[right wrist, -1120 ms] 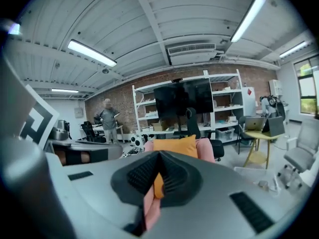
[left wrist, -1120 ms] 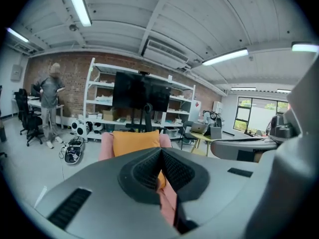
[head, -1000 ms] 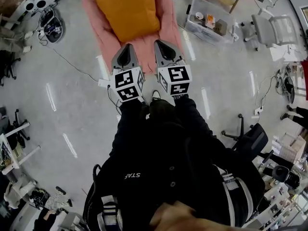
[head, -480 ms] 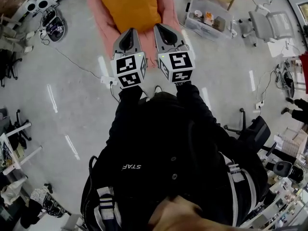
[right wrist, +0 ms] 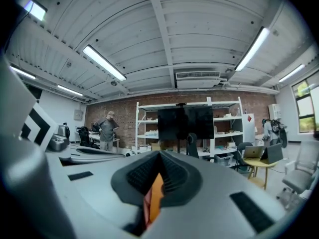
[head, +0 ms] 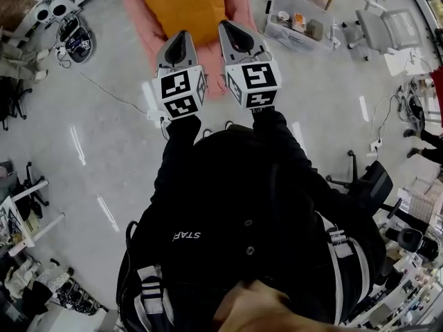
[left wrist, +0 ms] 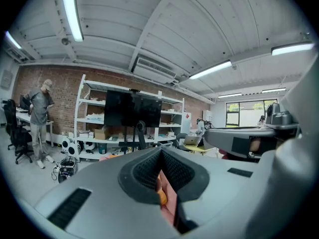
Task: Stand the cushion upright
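since a second ago the orange cushion (head: 183, 5) has drifted nearer the top edge of the head view, and both grippers have climbed the frame to its lower edge. it lies flat on the pink seat (head: 136, 16) at top centre, so none of the standing-up looks done yet. left gripper (head: 178, 39) and right gripper (head: 232, 28) have jaws pressed together, holding nothing; the orange and pink slivers in their slits look like cushion and seat beyond. a clear bin (head: 297, 30) sits upper right.
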